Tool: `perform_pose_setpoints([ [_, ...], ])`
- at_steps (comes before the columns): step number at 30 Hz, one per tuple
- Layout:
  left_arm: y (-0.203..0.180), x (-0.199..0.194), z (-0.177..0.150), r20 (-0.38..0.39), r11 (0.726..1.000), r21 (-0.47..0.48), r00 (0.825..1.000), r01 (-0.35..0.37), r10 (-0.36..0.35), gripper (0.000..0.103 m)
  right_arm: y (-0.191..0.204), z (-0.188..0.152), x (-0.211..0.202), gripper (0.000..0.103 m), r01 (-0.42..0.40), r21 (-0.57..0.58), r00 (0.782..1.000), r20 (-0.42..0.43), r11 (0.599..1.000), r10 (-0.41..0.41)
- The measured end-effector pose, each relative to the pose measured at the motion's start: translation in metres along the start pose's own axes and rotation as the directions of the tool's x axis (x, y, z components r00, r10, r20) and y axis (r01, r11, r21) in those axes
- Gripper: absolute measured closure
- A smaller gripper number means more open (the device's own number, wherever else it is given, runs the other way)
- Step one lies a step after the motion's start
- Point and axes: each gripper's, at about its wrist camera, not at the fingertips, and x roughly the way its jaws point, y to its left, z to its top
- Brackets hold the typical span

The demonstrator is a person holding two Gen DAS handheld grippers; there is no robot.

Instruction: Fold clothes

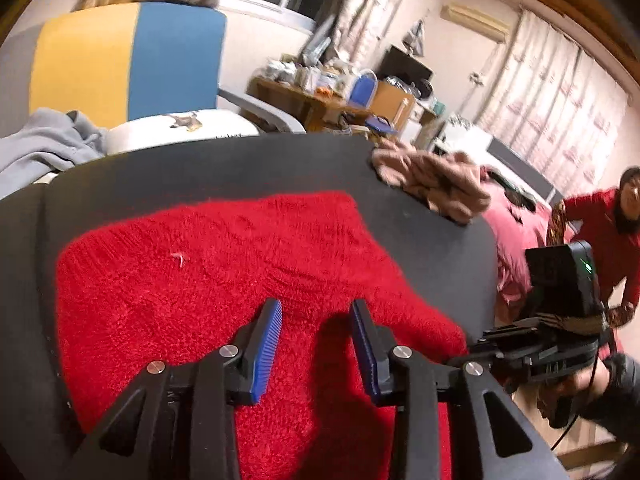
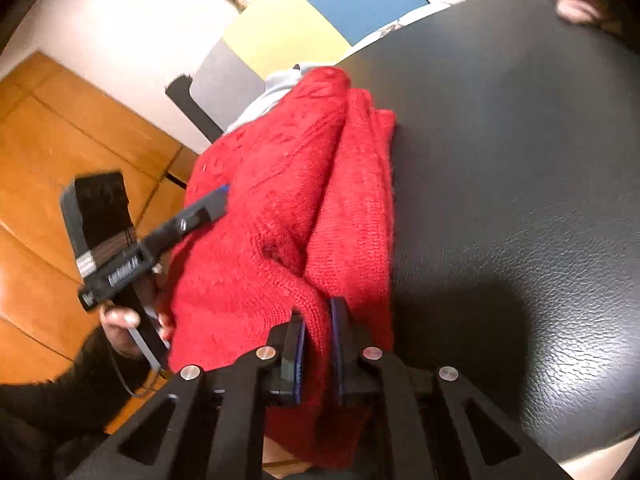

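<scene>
- The red sweater (image 2: 304,216) lies on the black table (image 2: 520,200), bunched into long ridges, with its near end hanging over the table edge toward the person. It looks partly gathered but not yet a neat, flat fold, so I judge the task to be somewhere in the middle.
- The right gripper (image 2: 318,354) has its blue pads nearly together, with a thick pinch of red knit clamped between them right at its tips; the fabric rises ahead of it in a raised fold.
- The left gripper (image 1: 316,348) hangs with its jaws well apart, the sweater spread directly under and ahead of them. Nothing sits between the pads, and I cannot tell whether the tips touch the knit.
- Still to do, as far as I can judge: lay the pinched part over, flatten the ridges, and square up the bundle. A brown garment (image 1: 436,184) lies far ahead and to the right of the left gripper, and a grey garment (image 1: 44,148) far ahead to its left; both look unfolded.
- Only the right wrist view shows the firm grip and the stacked ridges, with the left gripper's finger resting beside the knit off to its left.
- Only the left wrist view shows the flatter spread of the sweater (image 1: 224,272), the other garments and a person in red (image 1: 612,216) beyond the table.
</scene>
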Motion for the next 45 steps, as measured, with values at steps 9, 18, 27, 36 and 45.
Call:
perform_pose_setpoints([
  [9, 0.021, -0.059, -0.016, 0.136, 0.991, -0.129, 0.99, -0.017, 0.035, 0.062, 0.101, 0.032, -0.041, 0.029, 0.319, -0.379, 0.936, 0.269, 0.869, -0.226],
  [18, 0.069, -0.097, -0.037, 0.183, 0.967, -0.244, 0.976, -0.075, 0.121, 0.061, 0.106, 0.021, 0.061, 0.02, 0.278, -0.485, 0.959, 0.086, 0.829, -0.271],
  [27, 0.057, -0.008, 0.006, -0.086, 0.986, -0.003, 0.982, -0.169, 0.168, 0.059, 0.089, 0.009, 0.056, 0.01, 0.258, -0.465, 0.966, 0.155, 0.847, -0.208],
  [36, 0.056, -0.028, 0.001, 0.042, 0.98, -0.114, 0.985, -0.163, 0.168, 0.061, 0.089, 0.014, 0.065, 0.008, 0.262, -0.453, 0.964, 0.165, 0.852, -0.209],
  [45, 0.103, -0.093, -0.036, 0.102, 0.945, -0.327, 0.994, 0.008, 0.026, 0.042, 0.098, 0.021, 0.033, 0.0, 0.115, -0.451, 0.993, 0.048, 0.885, -0.105],
])
